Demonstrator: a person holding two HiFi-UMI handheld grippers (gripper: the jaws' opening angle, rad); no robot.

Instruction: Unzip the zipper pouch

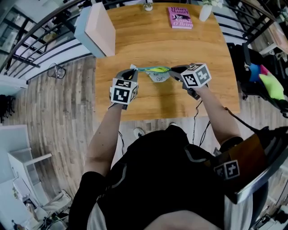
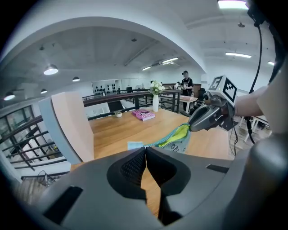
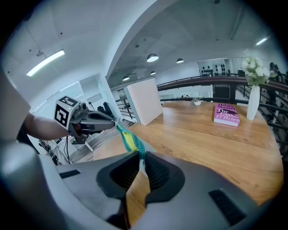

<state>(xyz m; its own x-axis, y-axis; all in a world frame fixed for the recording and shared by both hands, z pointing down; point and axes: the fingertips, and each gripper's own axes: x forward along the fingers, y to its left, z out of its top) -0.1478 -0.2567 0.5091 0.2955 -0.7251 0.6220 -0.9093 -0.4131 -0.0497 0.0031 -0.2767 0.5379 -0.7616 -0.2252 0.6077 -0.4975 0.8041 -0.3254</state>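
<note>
L gripper (image 1: pixel 131 69) clamps zipper pouch (image 1: pixel 157 74) at 9 o'clock end, R gripper (image 1: pixel 173 70) clamps 3 o'clock end, over table (image 1: pixel 153 42).

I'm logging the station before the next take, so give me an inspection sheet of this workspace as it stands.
Surface: wooden table, no spill seen.
Job's things: zipper pouch stretched between both grippers, top partly open, yellow-green lining showing.
Clutter: pink book and white vase at the far edge; upright panel at the left edge.
Grippers: left gripper shut on one end of the pouch; right gripper shut on the other.
Cables: thin cable hanging below the right gripper.
Surroundings: railing, plank floor.
</note>
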